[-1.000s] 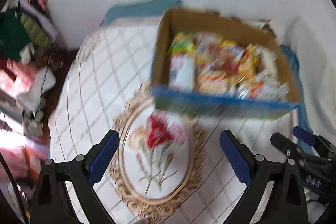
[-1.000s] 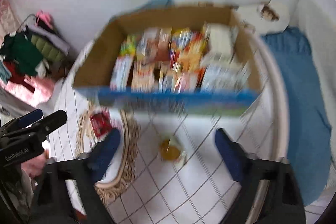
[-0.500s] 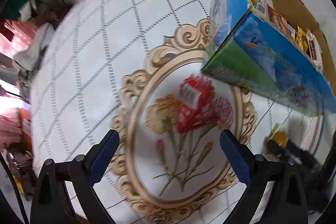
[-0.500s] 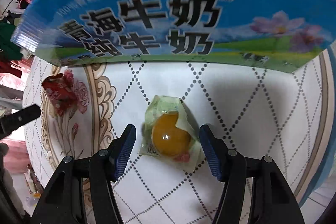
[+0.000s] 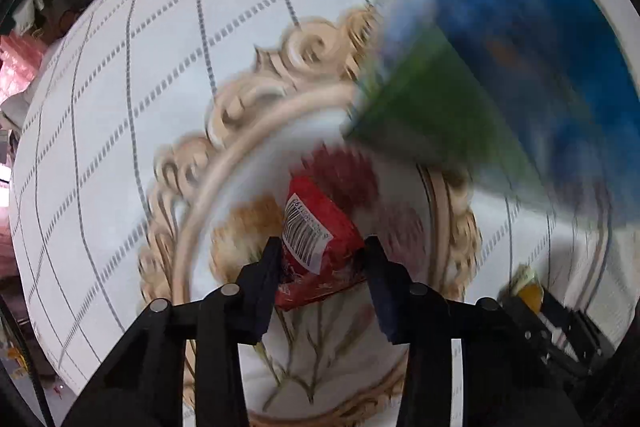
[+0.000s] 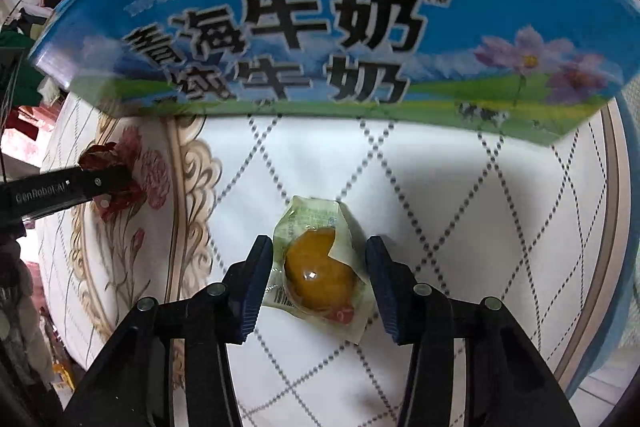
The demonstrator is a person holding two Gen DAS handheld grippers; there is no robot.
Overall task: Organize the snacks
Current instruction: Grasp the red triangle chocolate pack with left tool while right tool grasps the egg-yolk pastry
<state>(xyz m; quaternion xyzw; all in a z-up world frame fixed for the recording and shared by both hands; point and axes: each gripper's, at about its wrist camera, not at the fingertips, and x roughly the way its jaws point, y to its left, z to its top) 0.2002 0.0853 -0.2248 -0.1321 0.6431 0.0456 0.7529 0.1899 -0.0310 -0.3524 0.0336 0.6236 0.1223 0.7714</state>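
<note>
On the table (image 6: 460, 187), the box (image 6: 320, 27) stands at the far side. Before it lies the egg packet (image 6: 320, 267), between the right gripper's (image 6: 319, 279) jaws. To its left, the wrapper (image 5: 316, 247) sits between the left gripper's (image 5: 320, 275) jaws.

Each camera sits on a hand-held gripper and looks down along its two fingers, very close to the white worktop (image 5: 168, 75). The left view looks at the flower picture (image 5: 320, 327) from just above. The right view looks at the spot beside it. Both views show the blue box (image 6: 320, 27), the flower picture and the other hand-held gripper at the edge.
</note>
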